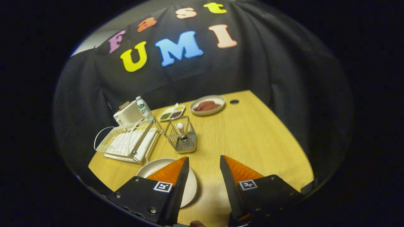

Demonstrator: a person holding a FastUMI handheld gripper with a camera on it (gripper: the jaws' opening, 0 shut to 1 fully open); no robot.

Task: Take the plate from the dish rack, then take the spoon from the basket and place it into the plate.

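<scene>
Tongs [204, 160]: your two fingers stand well apart above the table, nothing between them but bare wood; they grip nothing.

Plate [191, 189]: white, round, flat on the wooden table [258, 142], partly under your left finger in this view. Already off the rack. Nothing lies in it that you can see.

Dish rack [127, 140]: white wire, on a white drip tray, beyond the plate and to the left of the fingers. No dish stands in it.

Basket [182, 136]: small wire cutlery holder, upright, just right of the dish rack and ahead of your left finger, well apart from the tips.

Spoon [180, 128]: stands upright in the basket, pale handle end up; the bowl end is hidden low in the basket, so the shape is probably a spoon's but you cannot confirm it from here.

Toaster [127, 114]: white, behind the dish rack, by the cloth wall.

Bottle [143, 107]: small, white with a green label, just beside the toaster.

Divided tray [172, 113]: pale, with small compartments holding green and dark contents, beyond the basket.

Far dish [207, 105]: shallow, light, holding reddish-brown food, just right of the divided tray.

Cable hole [234, 101]: dark, round, in the table near the far dish.
</scene>
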